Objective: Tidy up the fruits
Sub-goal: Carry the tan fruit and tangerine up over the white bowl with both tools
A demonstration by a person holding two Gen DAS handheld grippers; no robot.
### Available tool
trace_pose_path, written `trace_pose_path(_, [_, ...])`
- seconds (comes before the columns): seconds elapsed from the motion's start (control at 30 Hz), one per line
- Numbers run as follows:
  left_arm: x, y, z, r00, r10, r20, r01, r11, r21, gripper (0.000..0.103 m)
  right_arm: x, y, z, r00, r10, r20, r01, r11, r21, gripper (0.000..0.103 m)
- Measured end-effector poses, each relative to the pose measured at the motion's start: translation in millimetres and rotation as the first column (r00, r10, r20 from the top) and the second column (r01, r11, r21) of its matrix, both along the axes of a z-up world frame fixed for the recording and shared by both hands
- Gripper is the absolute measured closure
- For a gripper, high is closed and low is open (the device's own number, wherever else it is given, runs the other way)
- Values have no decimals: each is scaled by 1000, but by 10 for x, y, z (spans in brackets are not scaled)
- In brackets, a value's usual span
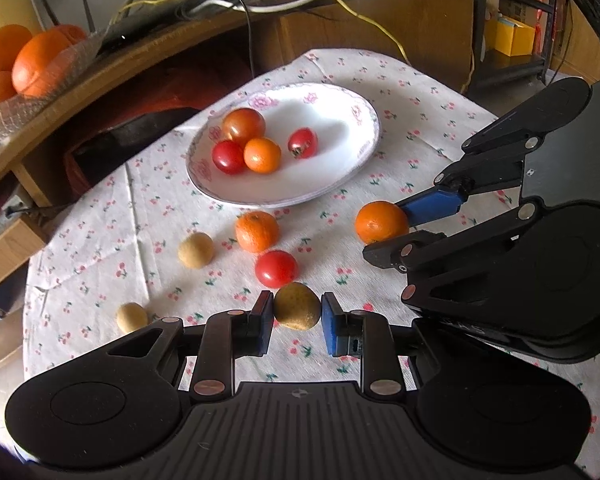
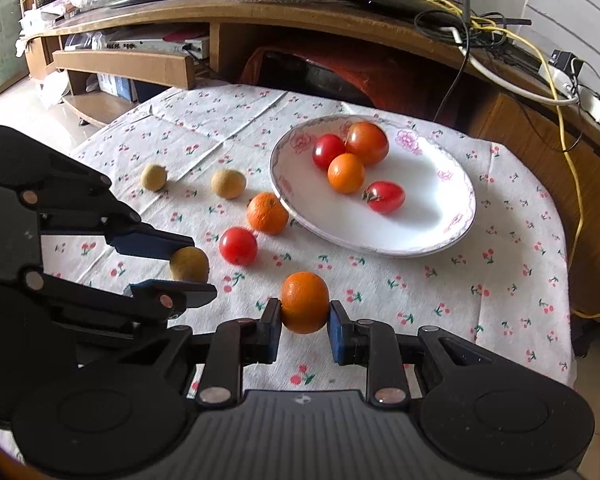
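The small orange (image 2: pixel 305 302) sits pinched between the pads of the right gripper (image 2: pixel 304 322), low over the cherry-print tablecloth (image 2: pixel 440 292) and near the front rim of the white plate (image 2: pixel 456 220); the left gripper (image 1: pixel 297 314) is likewise closed on a tan longan (image 1: pixel 297 306), held just beside the loose red tomato (image 1: pixel 276 268); whether either fruit is clear of the cloth or only resting on it, I cannot tell. On the plate already lie a large tomato (image 2: pixel 367 143), two small red ones (image 2: pixel 329 151) (image 2: pixel 385 197) and a little orange (image 2: pixel 345 173), clustered toward its far-left side, with the right half bare. Still on the cloth are another orange (image 2: pixel 267 213) touching the plate's edge, and two more longans (image 2: pixel 228 184) (image 2: pixel 153 177) further left. To do this step well, I judge the right tongs should lift straight up before travelling, cross the rim with room to spare, and set the orange down in the bare part of the plate, opening only once it rests, since round fruit rolls; the left should wait or come in from its own side so the two tools do not meet.
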State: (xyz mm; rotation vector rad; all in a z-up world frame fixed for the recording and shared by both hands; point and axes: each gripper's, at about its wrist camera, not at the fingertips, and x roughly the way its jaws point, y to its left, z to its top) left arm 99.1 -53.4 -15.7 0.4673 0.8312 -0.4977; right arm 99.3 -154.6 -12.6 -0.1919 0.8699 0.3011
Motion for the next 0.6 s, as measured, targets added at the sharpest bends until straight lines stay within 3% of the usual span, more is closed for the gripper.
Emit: trace_pose_path(0.6, [292, -99, 225, 993, 74, 91, -72, 997, -19, 70, 277, -106, 233, 991, -101, 86, 100, 995, 23, 76])
